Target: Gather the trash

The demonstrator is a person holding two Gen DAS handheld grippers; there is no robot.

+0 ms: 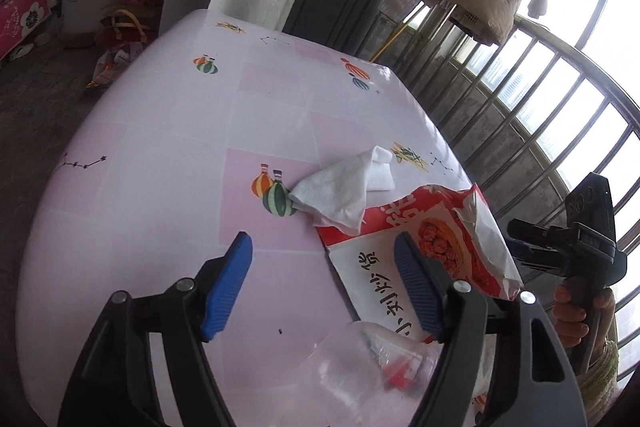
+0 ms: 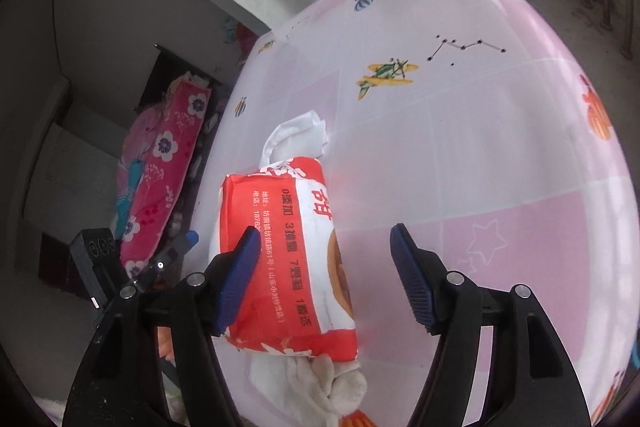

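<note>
Your right gripper (image 2: 324, 239), fingers spread and empty, is nearer the red bag (image 2: 288, 259), which runs near-to-far under its left finger; the left gripper (image 1: 322, 247) is spread too.

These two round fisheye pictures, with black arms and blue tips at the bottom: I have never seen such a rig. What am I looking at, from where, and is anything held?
There is no robot here. A person holds a hand-held gripper in each hand, and a camera on each looks forward along its two blue-padded jaws. One picture is from the left gripper, the other from the right gripper. In the left view you can also see the person's hand holding the other tool.

Both look down on a table with a pink cartoon-print cloth. On it lie a red and white paper bag, a crumpled white tissue beside it, and a clear plastic wrapper near the left jaws.

Both sets of jaws stand open, and neither grips anything.
</note>
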